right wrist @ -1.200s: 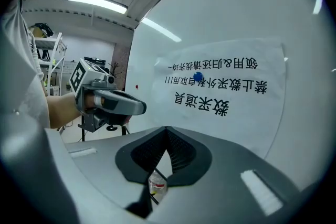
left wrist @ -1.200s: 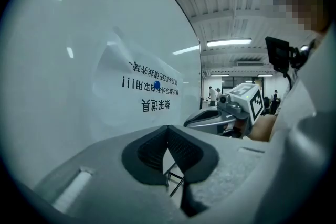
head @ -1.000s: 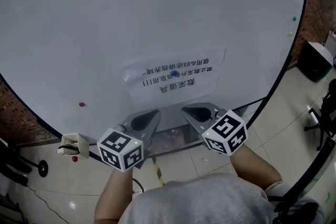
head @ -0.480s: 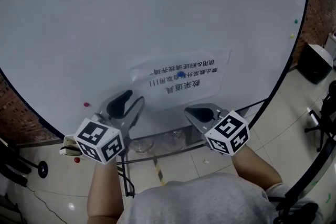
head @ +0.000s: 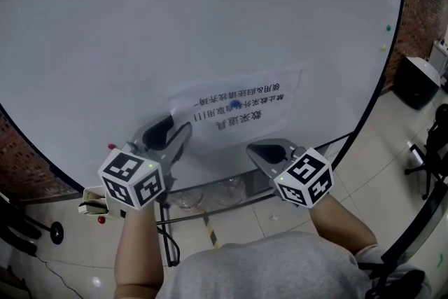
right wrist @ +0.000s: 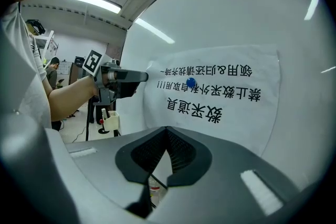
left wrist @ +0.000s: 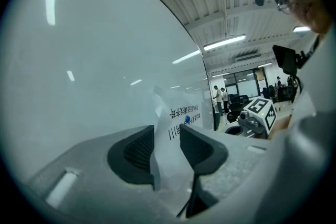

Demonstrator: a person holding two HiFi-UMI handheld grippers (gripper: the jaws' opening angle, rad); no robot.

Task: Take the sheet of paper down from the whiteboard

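— Facing the whiteboard (head: 140,45): finding the sheet of paper (head: 262,124) pinned under the blue magnet (head: 235,105), not taken down yet.
— Left of the magnet, having just been opening the left gripper (head: 170,128), straddling the sheet's edge, jaws apart. Right of it, lower, holding the right gripper (head: 253,148) closed, empty. Leaving pinching and pulling.
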